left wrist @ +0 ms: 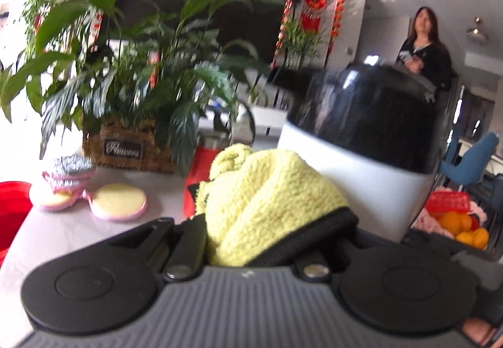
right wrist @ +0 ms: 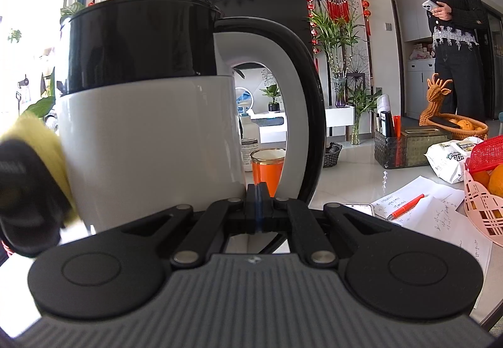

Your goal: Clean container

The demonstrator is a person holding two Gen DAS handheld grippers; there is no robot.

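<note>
Yellow cloth clamped in left gripper jaws against kettle | right gripper jaws together, level behind handle

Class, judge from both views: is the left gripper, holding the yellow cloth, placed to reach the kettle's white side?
Probably yes. The left gripper is shut on the yellow cloth, which already sits against the kettle; nothing shows between them.

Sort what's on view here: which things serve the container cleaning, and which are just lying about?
In use: white-and-black electric kettle; fluffy yellow cloth clamped in the left gripper.

Lying about: round pink-edged sponge pads, potted leafy plant, orange pen, orange glass cup.
</note>
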